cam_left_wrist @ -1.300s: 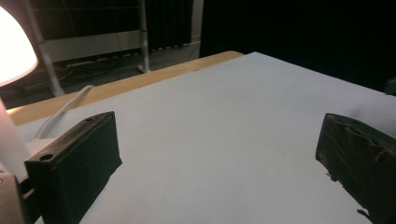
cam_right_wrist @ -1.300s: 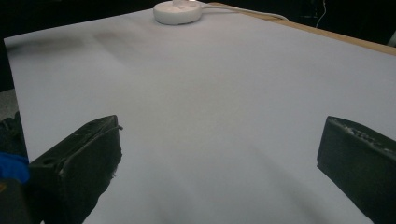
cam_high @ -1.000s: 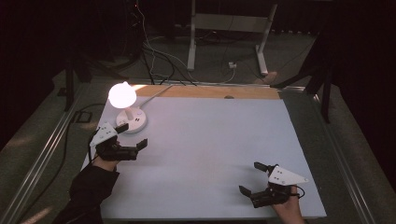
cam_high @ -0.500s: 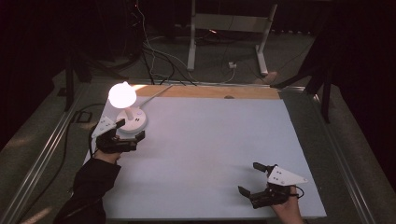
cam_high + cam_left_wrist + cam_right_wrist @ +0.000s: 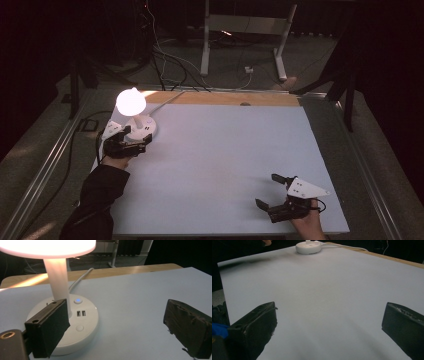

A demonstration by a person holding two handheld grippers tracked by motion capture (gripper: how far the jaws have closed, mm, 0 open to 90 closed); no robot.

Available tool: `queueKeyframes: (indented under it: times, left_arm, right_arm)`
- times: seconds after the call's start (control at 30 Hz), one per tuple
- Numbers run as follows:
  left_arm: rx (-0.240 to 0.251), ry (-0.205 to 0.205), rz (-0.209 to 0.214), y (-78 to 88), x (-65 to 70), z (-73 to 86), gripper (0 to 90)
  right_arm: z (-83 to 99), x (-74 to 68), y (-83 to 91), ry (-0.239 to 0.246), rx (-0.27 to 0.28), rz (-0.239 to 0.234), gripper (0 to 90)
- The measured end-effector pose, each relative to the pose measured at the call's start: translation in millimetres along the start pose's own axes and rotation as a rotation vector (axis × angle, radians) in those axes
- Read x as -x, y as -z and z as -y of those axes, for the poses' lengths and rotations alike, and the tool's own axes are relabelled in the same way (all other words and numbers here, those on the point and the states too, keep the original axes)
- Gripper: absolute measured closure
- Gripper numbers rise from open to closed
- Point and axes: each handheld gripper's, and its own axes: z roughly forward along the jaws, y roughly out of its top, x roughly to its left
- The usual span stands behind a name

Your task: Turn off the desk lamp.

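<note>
Currently: left gripper at lamp base, jaws apart

Lit lamp (image 5: pixel 131 101) stands at the table's far-left corner on its round white base (image 5: pixel 75 322). Left gripper (image 5: pixel 131 145) sits just beside that base, spread wide, holding nothing. Right gripper (image 5: pixel 272 191) rests near-right, likewise agape and empty. Risk: a sideways knock could tip the top-heavy lamp or drag its cord (image 5: pixel 81 277). Table (image 5: pixel 225 150) is pale and bare; surrounding room dark, cables on floor.

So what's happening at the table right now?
A person holds a hand-held gripper in each hand over a pale table top. The left hand-held gripper is open at the round white base of a lit desk lamp, one jaw over the base, nothing gripped. The base shows a glowing blue button and two USB ports. The right hand-held gripper is open near the table's front right, away from the lamp.
</note>
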Motion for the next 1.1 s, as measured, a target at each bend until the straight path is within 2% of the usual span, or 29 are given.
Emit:
queueKeyframes:
  times: [0.1,0.13,0.3,0.37,0.5,0.67,0.83,0.97,1.1]
  left_arm:
    - [-0.006,0.005,-0.025,-2.8,-2.2,0.4,13.3]
    - [-0.025,0.01,-0.051,-6.4,-4.6,0.7,15.5]
    - [-0.045,0.007,-0.085,-12.0,-7.8,0.7,23.2]
    - [-0.053,0.002,-0.109,-14.8,-9.9,-0.3,33.1]
    - [-0.068,0.011,-0.118,-18.6,-14.0,-0.6,48.0]
    - [-0.099,0.011,-0.163,-24.2,-18.8,0.7,61.6]
    - [-0.11,0.027,-0.161,-27.7,-22.4,1.6,71.2]
    - [-0.142,-0.007,-0.16,-33.4,-21.4,3.6,75.0]
    - [-0.173,-0.006,-0.152,-37.2,-22.0,6.0,77.5]
  right_arm:
    - [0.2,0.4,0.3,-0.003,0.0,-0.001,0.0]
    - [0.2,0.5,0.4,-0.004,0.001,-0.002,0.0]
    - [0.3,0.7,0.5,-0.005,0.001,-0.002,0.0]
    - [0.3,0.8,0.4,-0.005,0.003,0.0,0.0]
    - [0.5,0.3,-0.2,-0.004,-0.001,-0.002,0.0]
    - [0.6,0.4,-0.6,-0.002,-0.002,-0.003,0.0]
    - [1.0,0.9,-1.1,-0.005,-0.006,-0.005,0.0]
    - [0.9,0.7,-1.3,-0.005,-0.007,-0.007,0.0]
    - [1.0,0.6,-1.4,-0.004,-0.008,-0.011,0.0]
